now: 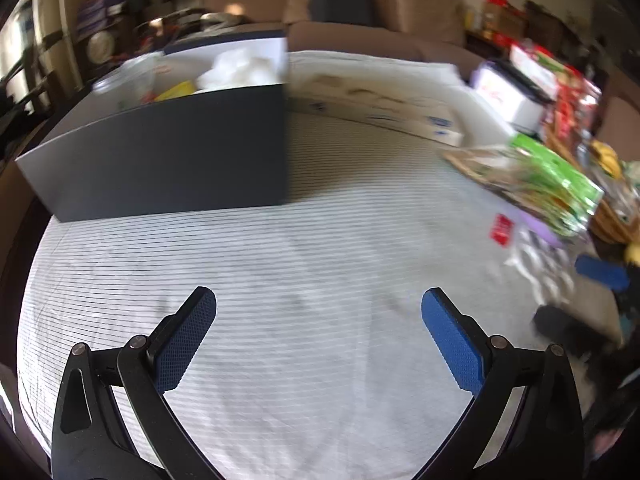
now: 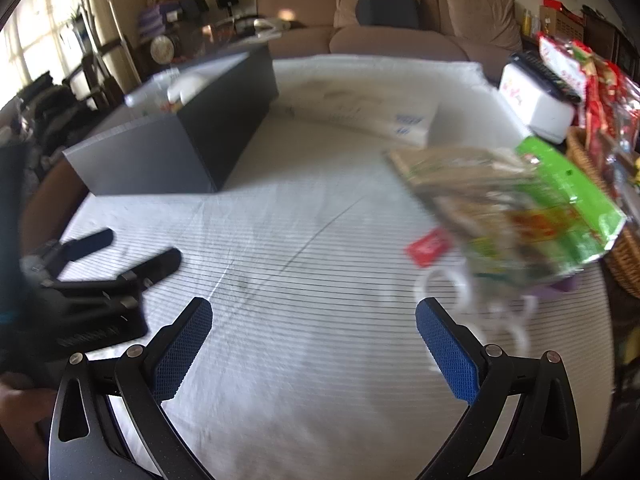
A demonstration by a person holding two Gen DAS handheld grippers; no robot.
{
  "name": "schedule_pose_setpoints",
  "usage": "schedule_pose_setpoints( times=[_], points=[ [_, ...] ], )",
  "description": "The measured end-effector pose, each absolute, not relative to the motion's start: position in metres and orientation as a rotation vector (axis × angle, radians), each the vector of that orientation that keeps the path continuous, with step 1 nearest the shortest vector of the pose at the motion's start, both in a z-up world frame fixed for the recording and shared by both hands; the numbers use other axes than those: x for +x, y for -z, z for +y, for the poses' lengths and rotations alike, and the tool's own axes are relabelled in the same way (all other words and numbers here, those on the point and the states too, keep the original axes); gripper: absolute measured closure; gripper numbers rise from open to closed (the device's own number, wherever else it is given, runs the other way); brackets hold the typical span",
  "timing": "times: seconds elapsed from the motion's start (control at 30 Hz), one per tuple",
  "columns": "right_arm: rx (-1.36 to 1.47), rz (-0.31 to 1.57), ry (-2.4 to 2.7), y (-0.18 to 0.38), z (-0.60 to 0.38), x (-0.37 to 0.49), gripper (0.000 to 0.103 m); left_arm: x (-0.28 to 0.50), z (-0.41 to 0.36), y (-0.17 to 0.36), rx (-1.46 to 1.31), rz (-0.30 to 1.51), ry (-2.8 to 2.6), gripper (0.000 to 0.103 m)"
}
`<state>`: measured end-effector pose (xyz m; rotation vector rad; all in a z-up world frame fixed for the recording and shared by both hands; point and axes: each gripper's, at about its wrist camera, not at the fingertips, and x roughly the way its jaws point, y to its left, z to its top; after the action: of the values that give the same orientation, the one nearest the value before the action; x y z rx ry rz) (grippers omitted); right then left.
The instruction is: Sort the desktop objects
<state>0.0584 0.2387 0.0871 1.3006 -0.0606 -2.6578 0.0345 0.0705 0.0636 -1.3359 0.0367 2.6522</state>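
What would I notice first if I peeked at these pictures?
Probably the big dark box at the back left of the striped cloth, with white stuff inside. Then the bright green packet on the right, a small red tag beside it. Both grippers' blue-padded jaws gape open, holding nothing.

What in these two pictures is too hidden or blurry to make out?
- Contents of the dark box: left view, front wall hides most; white stuffing and something yellow show.
- Green packet: right view, motion blur, print unreadable.
- Red tag: both views, blurred, too small.
- Wicker basket: right view, cut by the edge.
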Motion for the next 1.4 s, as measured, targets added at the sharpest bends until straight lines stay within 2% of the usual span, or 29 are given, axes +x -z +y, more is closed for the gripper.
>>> schedule_pose_setpoints(
  times=[0.33, 0.57, 1.0, 1.2, 1.4],
  points=[
    [1.267, -0.166, 2.8, -0.135, 0.33, 0.068, 0.0, 0.045, 0.114, -0.111, -1.305, 0.042, -2.69, 0.0],
    [1.202, -0.131, 2.806, -0.163, 0.331, 0.061, 0.0, 0.035, 0.095, -0.172, -1.226, 0.058, -2.811, 0.0],
    [1.078, -0.032, 2.728, -0.222, 0.228, 0.003, 0.0, -0.005, -0.02, -0.249, -1.139, 0.145, -3.035, 0.0],
    [1.066, -0.012, 2.692, -0.225, 0.168, -0.03, 0.0, -0.032, -0.077, -0.251, -1.158, 0.142, -3.08, 0.0],
    [1.073, 0.027, 2.644, -0.211, 0.104, -0.064, 0.0, -0.061, -0.132, -0.232, -1.21, 0.08, -3.114, 0.0]
  ],
)
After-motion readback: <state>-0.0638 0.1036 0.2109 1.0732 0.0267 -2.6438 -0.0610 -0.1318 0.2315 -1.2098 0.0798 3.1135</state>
